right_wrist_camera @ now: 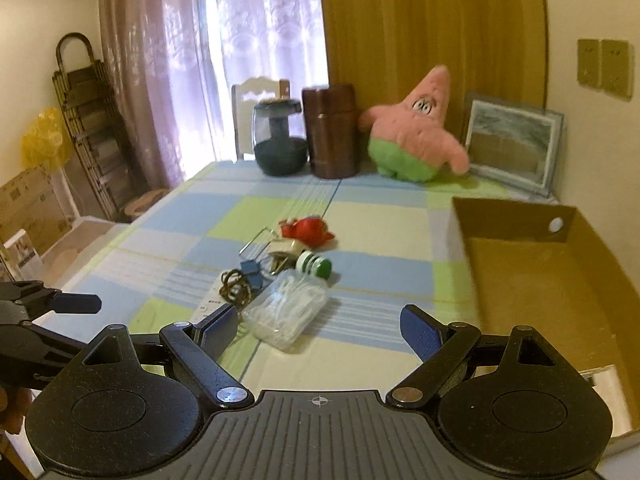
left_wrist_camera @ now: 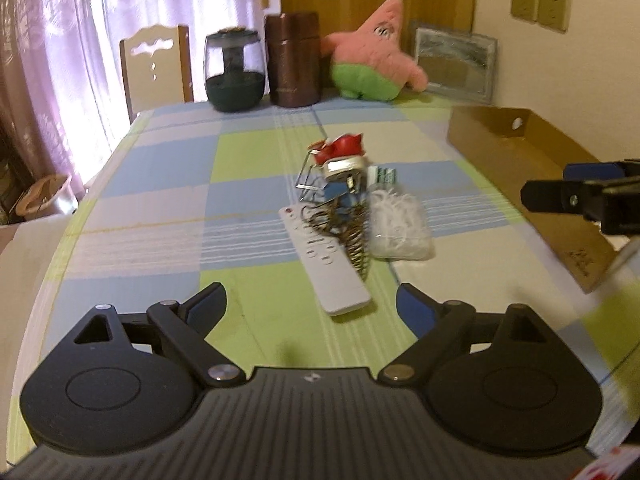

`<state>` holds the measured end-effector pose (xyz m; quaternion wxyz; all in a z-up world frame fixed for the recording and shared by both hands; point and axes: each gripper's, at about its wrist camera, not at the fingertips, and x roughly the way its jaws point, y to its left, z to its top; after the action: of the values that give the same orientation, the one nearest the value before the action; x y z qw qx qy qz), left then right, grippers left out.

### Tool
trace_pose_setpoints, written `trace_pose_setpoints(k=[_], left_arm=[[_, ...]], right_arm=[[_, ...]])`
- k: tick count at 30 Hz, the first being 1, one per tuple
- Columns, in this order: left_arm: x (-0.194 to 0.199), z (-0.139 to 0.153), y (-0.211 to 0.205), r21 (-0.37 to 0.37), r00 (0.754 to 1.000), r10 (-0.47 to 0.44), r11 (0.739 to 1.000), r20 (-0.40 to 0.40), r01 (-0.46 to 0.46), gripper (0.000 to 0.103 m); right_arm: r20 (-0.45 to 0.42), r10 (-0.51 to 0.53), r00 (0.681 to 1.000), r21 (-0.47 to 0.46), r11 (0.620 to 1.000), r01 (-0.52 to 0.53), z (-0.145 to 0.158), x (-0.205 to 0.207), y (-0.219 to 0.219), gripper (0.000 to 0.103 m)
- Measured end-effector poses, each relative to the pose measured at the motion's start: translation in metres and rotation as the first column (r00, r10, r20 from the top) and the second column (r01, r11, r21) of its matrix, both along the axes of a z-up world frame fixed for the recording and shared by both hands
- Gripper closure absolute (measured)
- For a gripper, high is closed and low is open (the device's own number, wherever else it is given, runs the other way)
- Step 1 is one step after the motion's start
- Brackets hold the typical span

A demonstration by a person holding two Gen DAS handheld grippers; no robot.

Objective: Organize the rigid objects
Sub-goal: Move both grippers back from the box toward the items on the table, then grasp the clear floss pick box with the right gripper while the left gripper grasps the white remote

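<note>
A smooth woven checked cloth (left_wrist_camera: pixel 160 216) covers the table. On it lie a matt white plastic remote (left_wrist_camera: pixel 326 262), a clear glossy plastic box (right_wrist_camera: pixel 286 312) of white swabs, thin bare metal wire (left_wrist_camera: pixel 310 178) and a coiled bronze-looking spring (left_wrist_camera: pixel 356 246). At the right edge sits a matt brown cardboard box (right_wrist_camera: pixel 560 288); at the far edge a fuzzy plush star (left_wrist_camera: pixel 372 56) and a glossy brown flask (left_wrist_camera: pixel 294 60).

Backlit curtains (right_wrist_camera: pixel 240 60) glaring, soft motion blur, fisheye-bent edges
</note>
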<state>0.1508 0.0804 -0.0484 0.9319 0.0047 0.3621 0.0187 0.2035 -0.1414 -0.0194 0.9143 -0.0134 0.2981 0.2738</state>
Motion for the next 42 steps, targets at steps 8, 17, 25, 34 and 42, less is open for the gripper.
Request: trace_pose_setpoints(k=[8,17,25,34,42], left_arm=[[0.025,-0.016,0.023,-0.018,1.000,-0.015,1.000,-0.026,0.015,0.013],[0.043,-0.026,0.044,-0.007,0.999,-0.016,1.000,-0.047,0.016,0.013],[0.052,-0.027,0.058,-0.052,0.998,0.018,0.998,-0.055,-0.021,0.013],[0.053,-0.030,0.052,-0.078,0.998,-0.006,0.997,-0.058,0.002,0.013],[0.060,-0.033,0.035,-0.121,0.999,-0.028,0.992,-0.039,0.024,0.013]], right_arm=[[-0.073,-0.007,0.997,-0.005,1.000,0.007,-0.031,0.029,0.038,0.017],[-0.161,-0.026,0.987,0.008,1.000,0.027,-0.063,0.065,0.068,0.017],[-0.193,-0.048,0.980,-0.021,0.999,0.045,-0.082,0.086,0.085,0.017],[-0.203,-0.048,0.978,-0.055,0.998,0.038,-0.082,0.087,0.078,0.046],[-0.199,-0.092,0.976,-0.089,0.993,0.075,-0.074,0.080,0.052,0.047]])
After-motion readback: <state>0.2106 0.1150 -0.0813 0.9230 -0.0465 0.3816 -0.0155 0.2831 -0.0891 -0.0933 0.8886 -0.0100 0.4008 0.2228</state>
